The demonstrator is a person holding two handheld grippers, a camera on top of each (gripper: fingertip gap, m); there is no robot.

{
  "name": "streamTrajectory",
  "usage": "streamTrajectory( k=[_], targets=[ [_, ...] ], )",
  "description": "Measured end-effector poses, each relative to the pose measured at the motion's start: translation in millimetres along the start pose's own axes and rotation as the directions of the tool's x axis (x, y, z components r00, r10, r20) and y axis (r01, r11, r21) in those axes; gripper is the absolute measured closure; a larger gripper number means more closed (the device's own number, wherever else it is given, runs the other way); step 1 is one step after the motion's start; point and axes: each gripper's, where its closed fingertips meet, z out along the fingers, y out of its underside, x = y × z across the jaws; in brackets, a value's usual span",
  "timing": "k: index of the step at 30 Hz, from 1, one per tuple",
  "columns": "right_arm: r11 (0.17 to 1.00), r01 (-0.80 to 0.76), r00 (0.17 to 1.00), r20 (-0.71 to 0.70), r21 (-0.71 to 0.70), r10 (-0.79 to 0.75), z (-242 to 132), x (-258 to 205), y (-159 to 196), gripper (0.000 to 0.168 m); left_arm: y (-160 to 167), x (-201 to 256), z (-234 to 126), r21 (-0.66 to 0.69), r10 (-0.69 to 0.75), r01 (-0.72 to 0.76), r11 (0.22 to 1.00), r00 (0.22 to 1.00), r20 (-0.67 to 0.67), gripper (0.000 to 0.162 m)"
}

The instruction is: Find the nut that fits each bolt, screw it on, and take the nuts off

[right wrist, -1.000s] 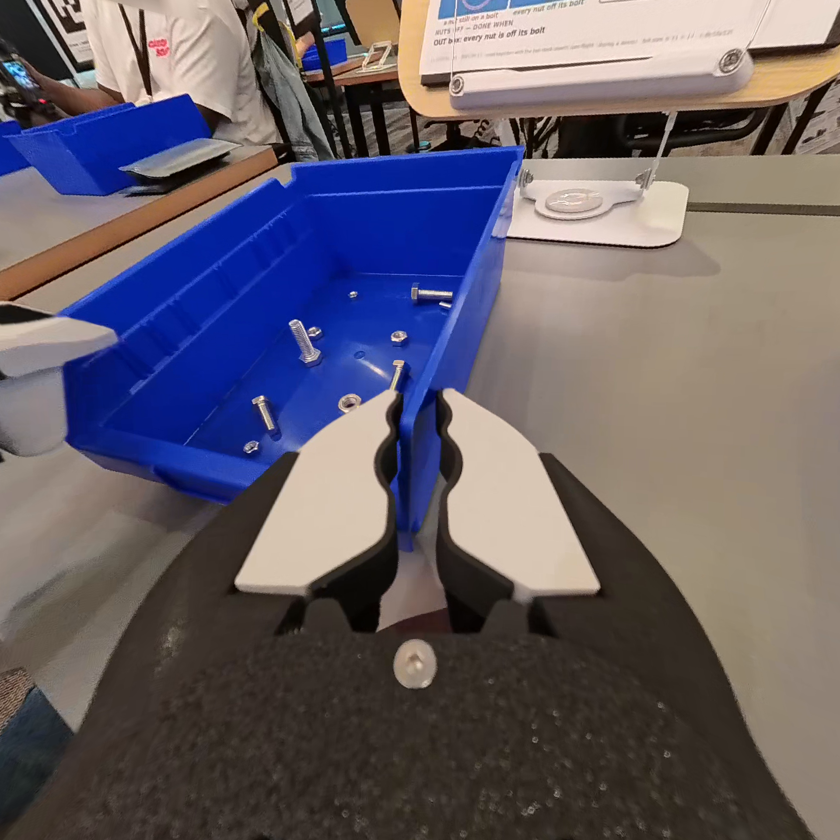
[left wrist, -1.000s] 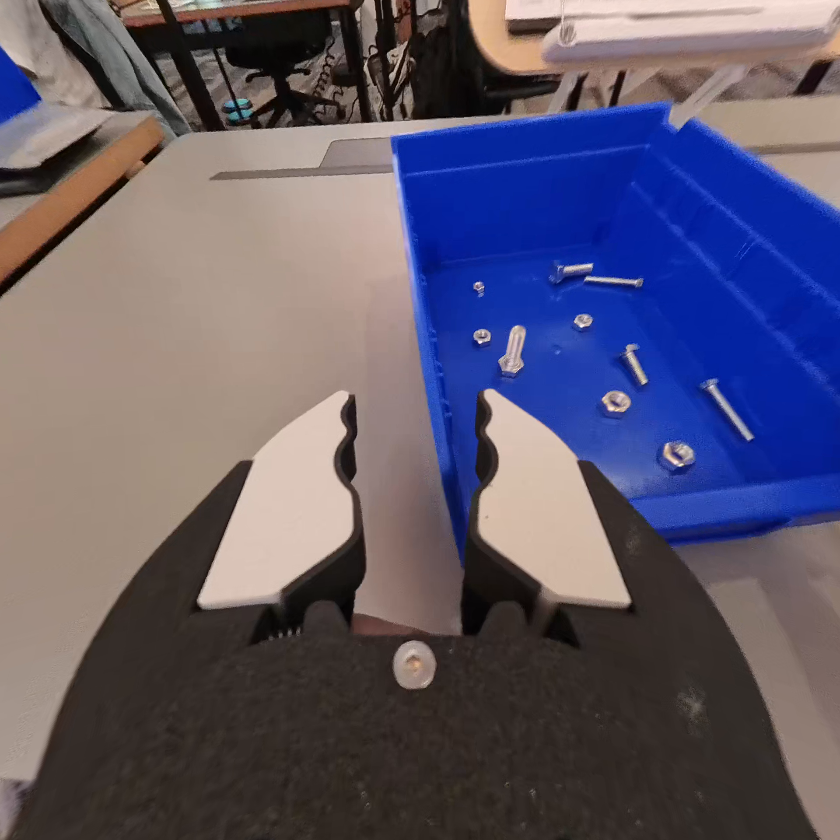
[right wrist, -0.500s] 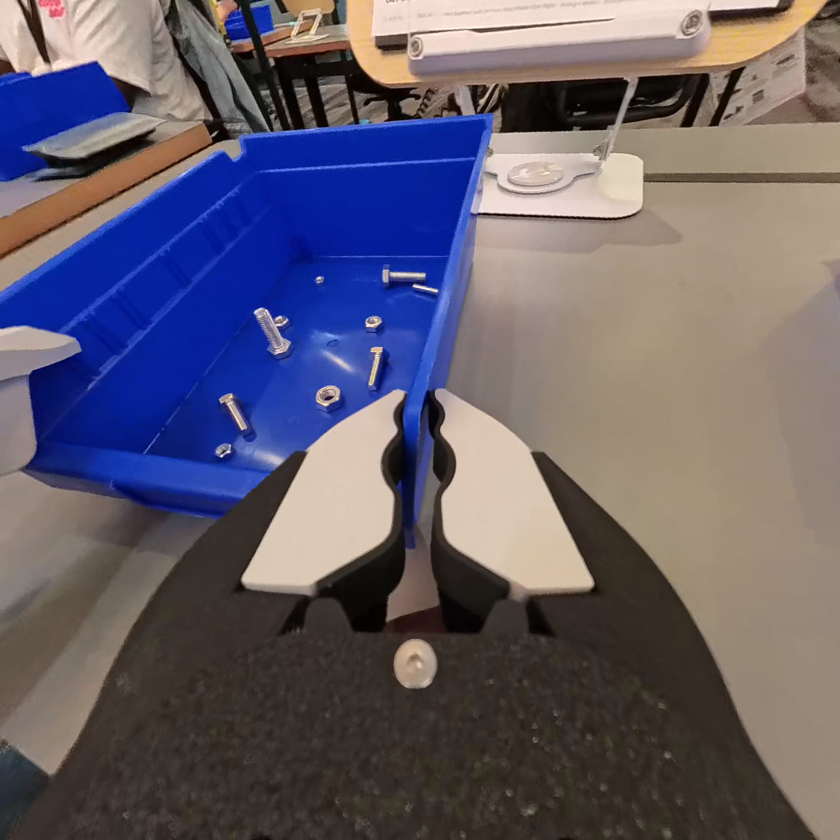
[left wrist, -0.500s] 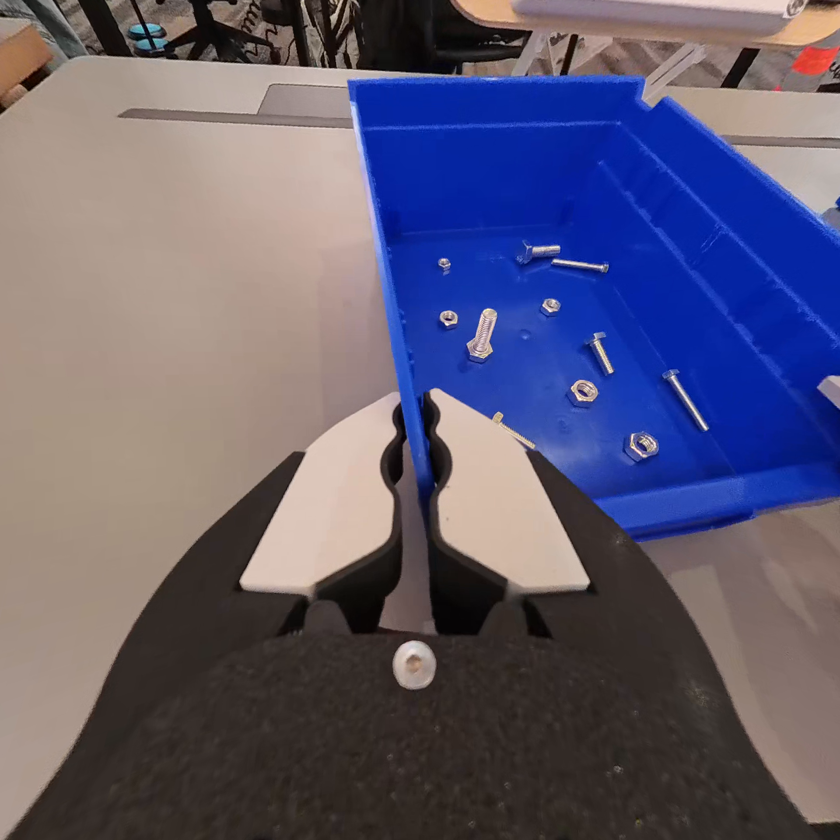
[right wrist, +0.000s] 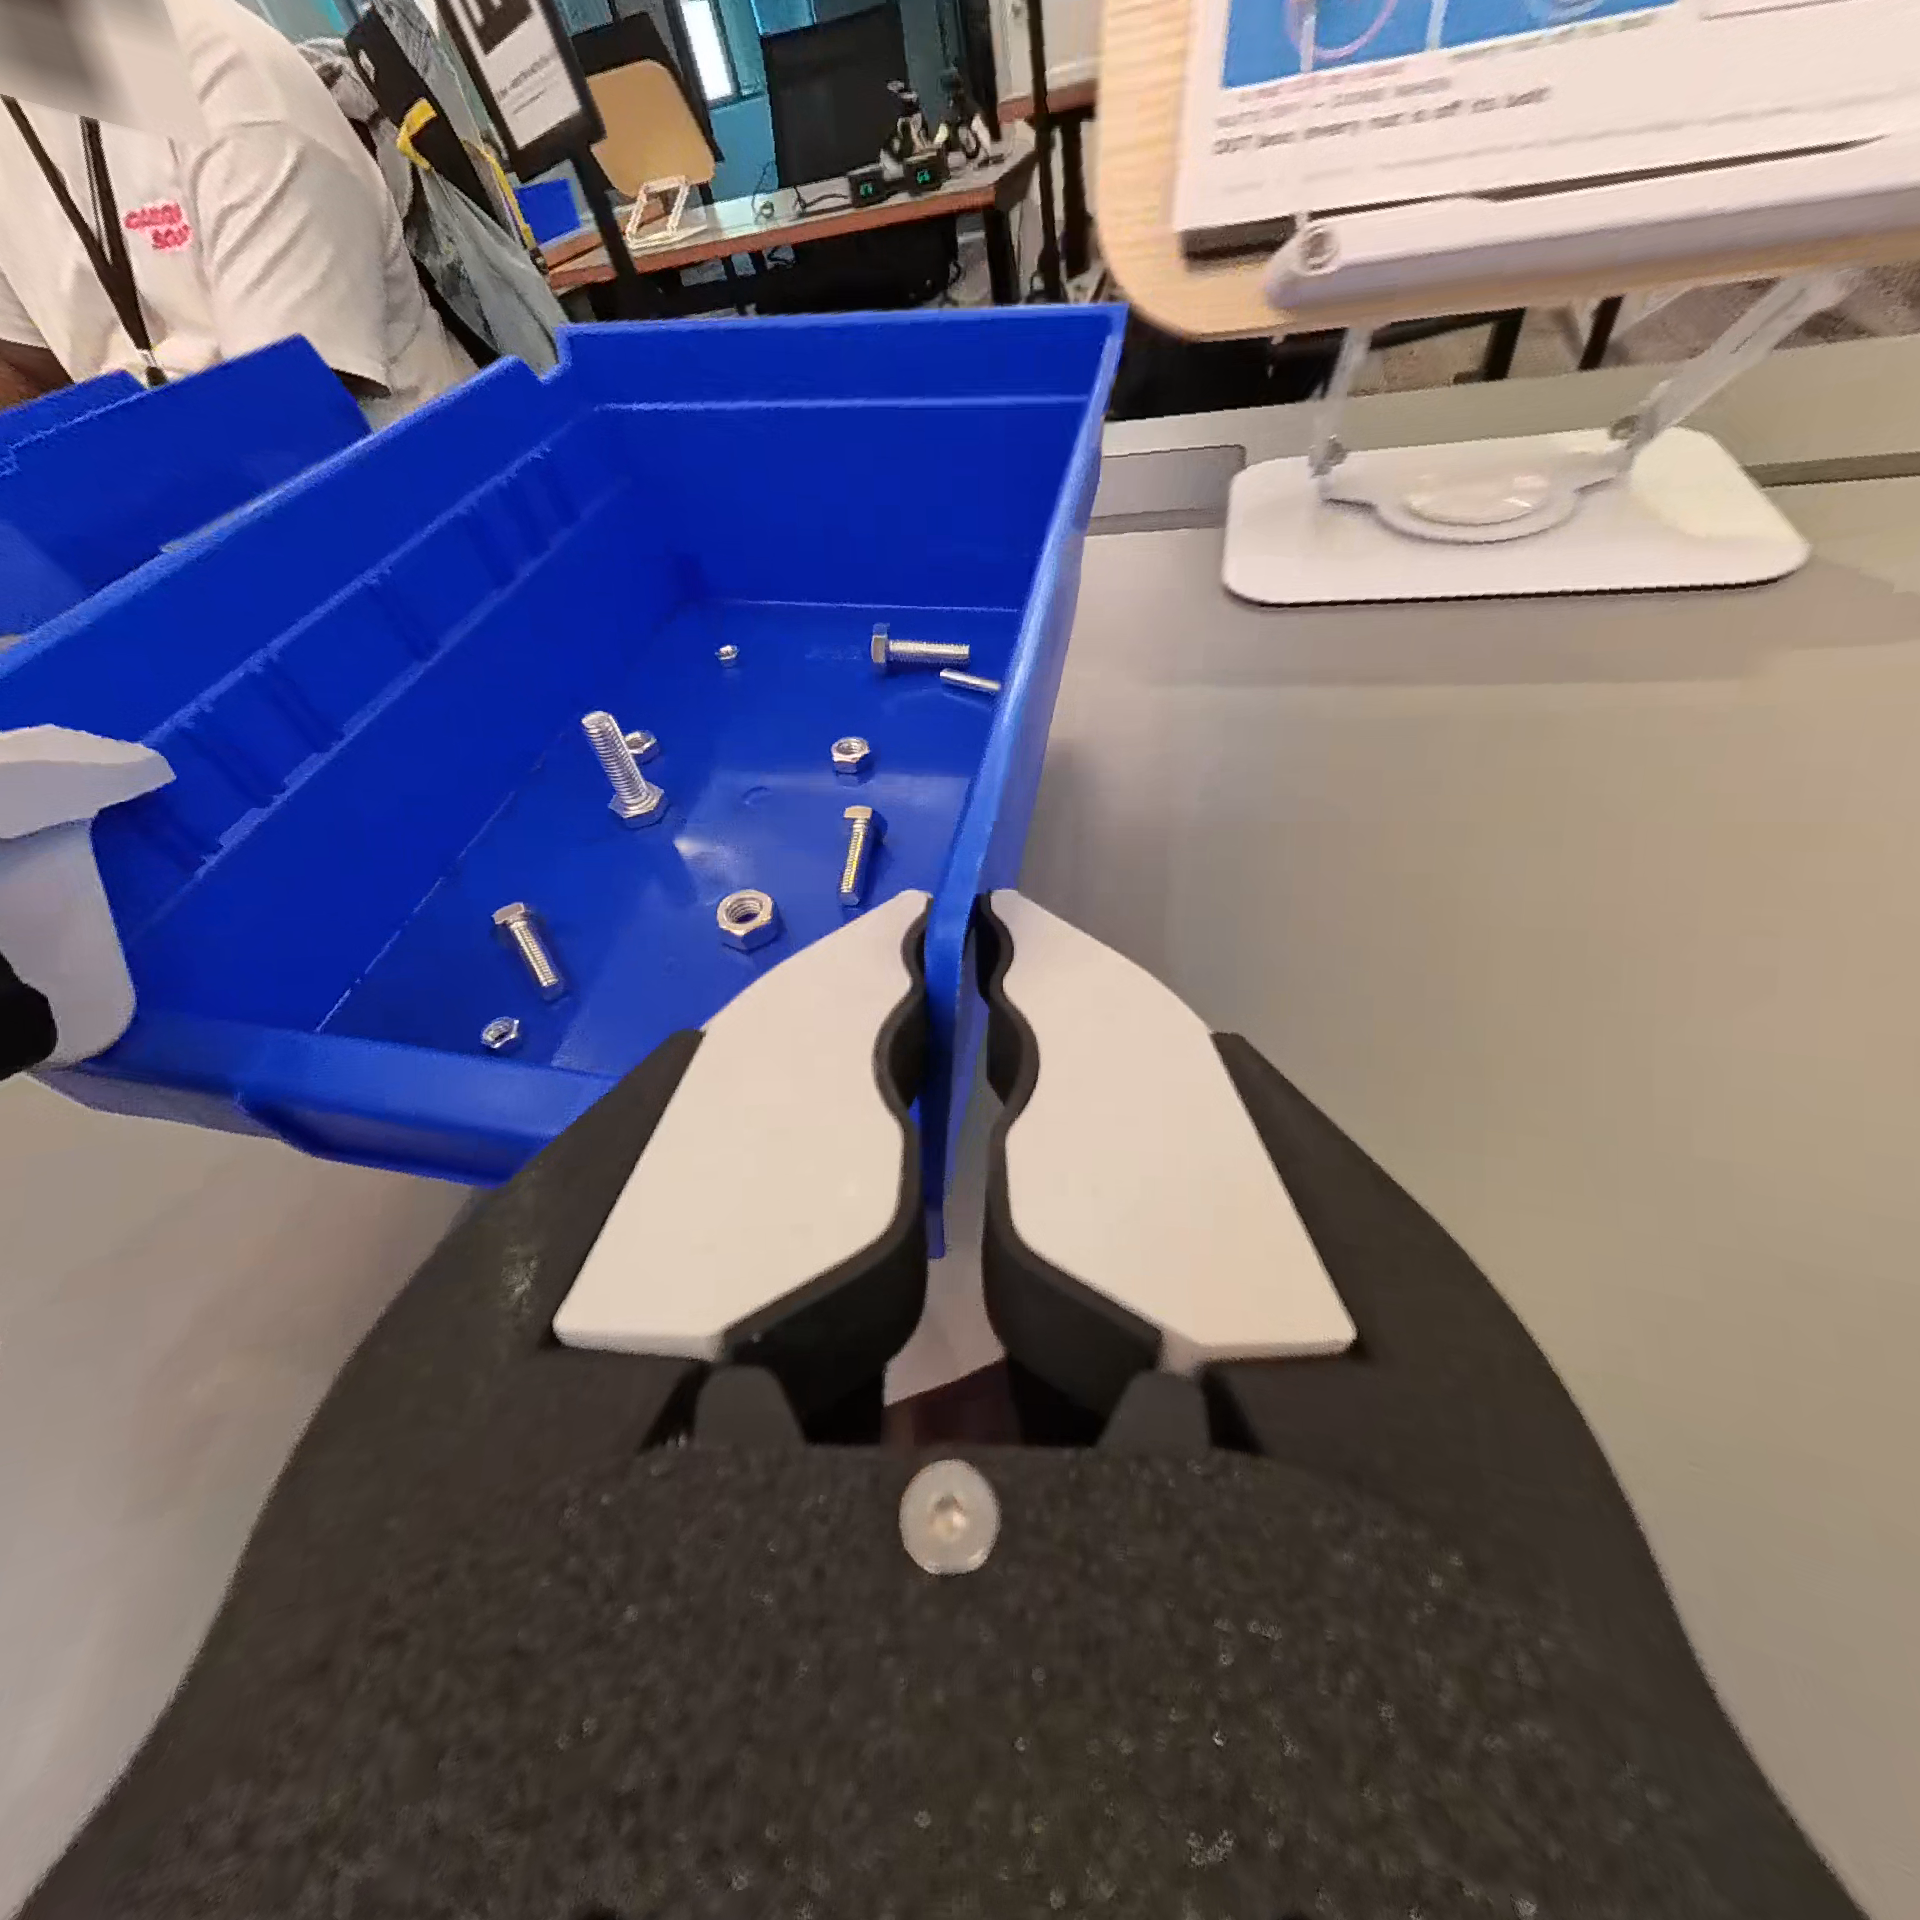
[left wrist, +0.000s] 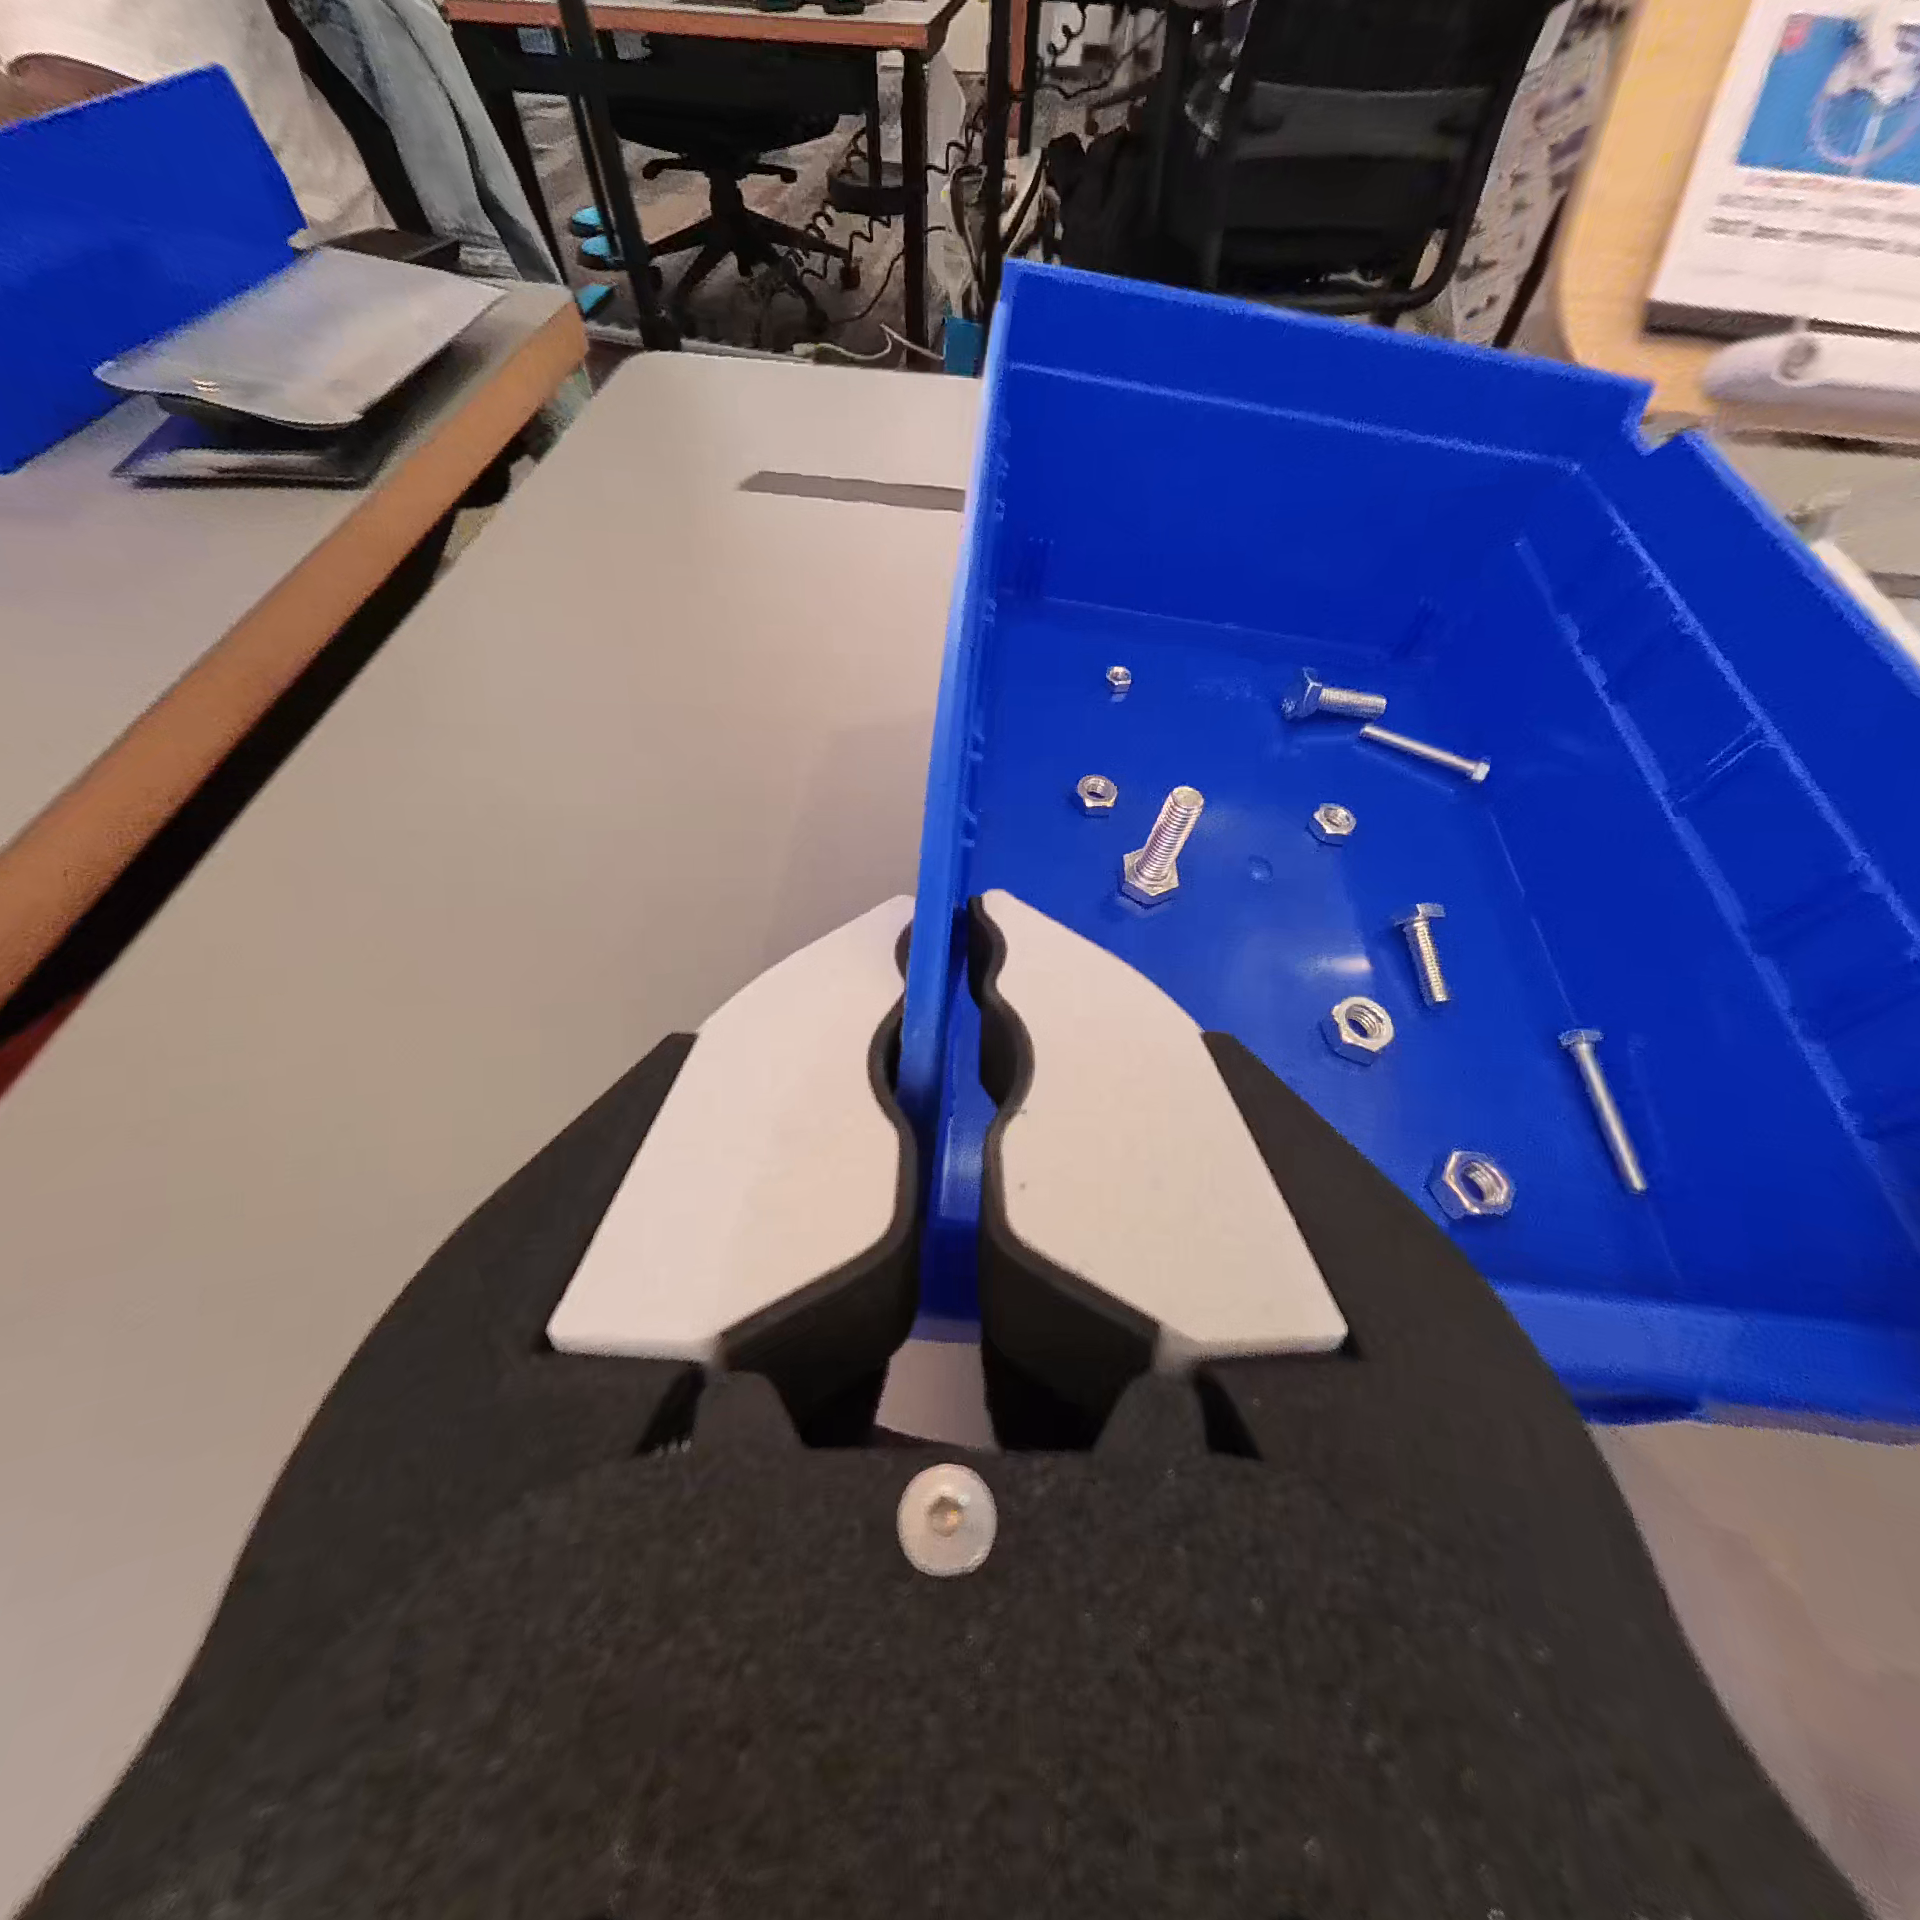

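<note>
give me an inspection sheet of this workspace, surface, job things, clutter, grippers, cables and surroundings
Surface: grey table, bare around the bin.
Job's things: blue bin holding loose bolts and nuts; large bolt stands on its head; big nut near the front wall.
Clutter: white document stand behind the bin.
Grippers: left gripper shut on the bin's left wall; right gripper shut on its right wall.
Cables: tangle on the floor behind the table.
Surroundings: office chair, second blue bin, a person.
</note>
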Motion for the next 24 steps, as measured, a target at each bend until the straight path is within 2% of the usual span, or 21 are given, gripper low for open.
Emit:
streamTrajectory(
  k=[5,10,13,15,24],
  targets=[
    [0.999,0.006,1.000,-0.008,-0.044,-0.007,33,-40,-1,0.163,-3,-45,27,-0.025,-0.028,0.028,0.999,1.000,-0.012,0.157],
    [0.993,-0.015,1.000,0.019,-0.120,0.018,56,-67,12,0.159,14,-77,52,-0.082,-0.064,0.062,0.995,0.998,-0.020,0.157],
    [0.994,0.008,1.000,0.019,-0.107,-0.006,65,-71,25,0.159,22,-85,61,-0.059,-0.037,0.034,0.998,0.998,-0.048,0.157],
    [0.999,0.005,0.999,0.036,-0.039,-0.003,68,-72,23,0.158,22,-85,64,-0.035,-0.054,0.051,0.998,0.996,-0.071,0.157],
    [0.998,0.005,0.995,0.099,-0.065,0.001,70,-72,23,0.156,20,-84,67,0.002,-0.133,0.134,0.991,0.990,-0.047,0.156]
  ],
)
